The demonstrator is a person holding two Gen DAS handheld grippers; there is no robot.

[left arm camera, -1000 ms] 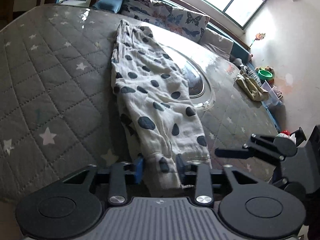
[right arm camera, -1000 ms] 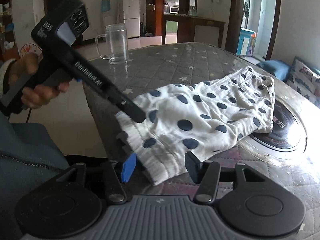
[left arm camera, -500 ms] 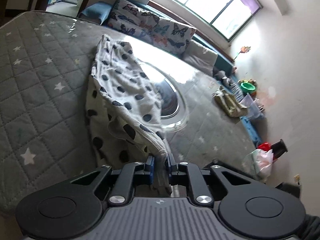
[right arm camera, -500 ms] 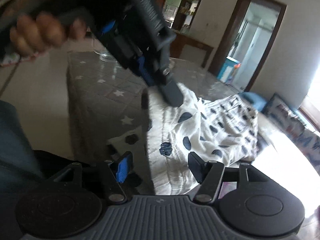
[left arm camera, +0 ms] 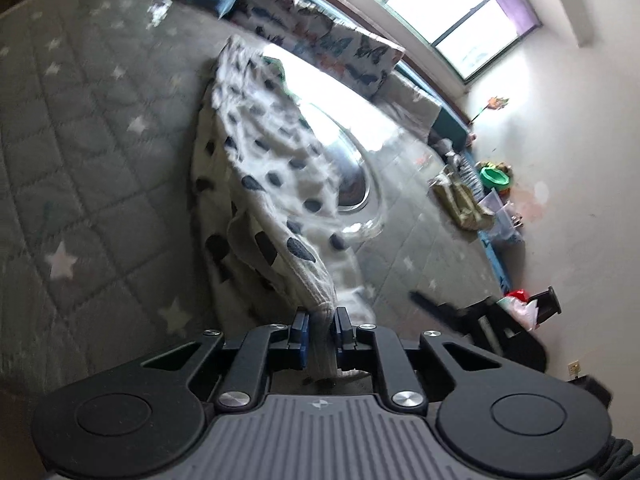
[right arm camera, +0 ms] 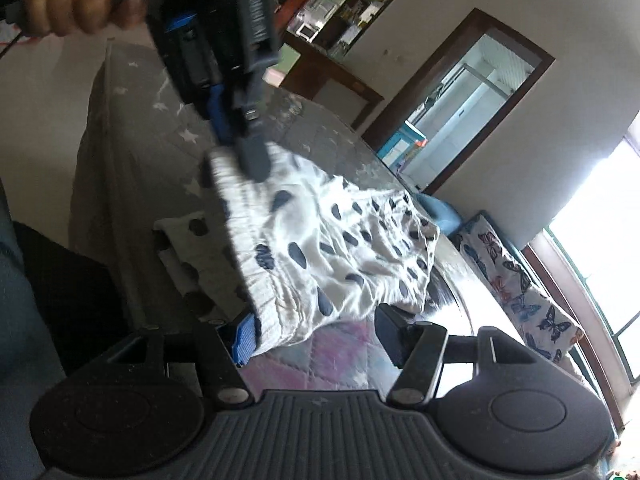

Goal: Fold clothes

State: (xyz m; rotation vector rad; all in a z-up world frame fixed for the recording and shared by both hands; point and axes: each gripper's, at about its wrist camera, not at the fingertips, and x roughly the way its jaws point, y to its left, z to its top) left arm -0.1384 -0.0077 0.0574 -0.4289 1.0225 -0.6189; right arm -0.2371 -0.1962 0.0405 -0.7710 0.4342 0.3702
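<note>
One hem of spotted trousers [left arm camera: 276, 168] pinched in left hand-held gripper [left arm camera: 320, 326], lifted toward 12 o'clock. Right hand-held gripper [right arm camera: 316, 334] agape, cloth between. Risk: slippage from thin bite.

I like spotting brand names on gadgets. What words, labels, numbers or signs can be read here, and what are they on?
Nothing can be read for certain.
White lettering along the black body of the left gripper: too blurred to read.
Small pale emblem on the ridged grey housing: too small to tell whether it holds letters.
Items on the far shelves: too small and blurred to read.
</note>
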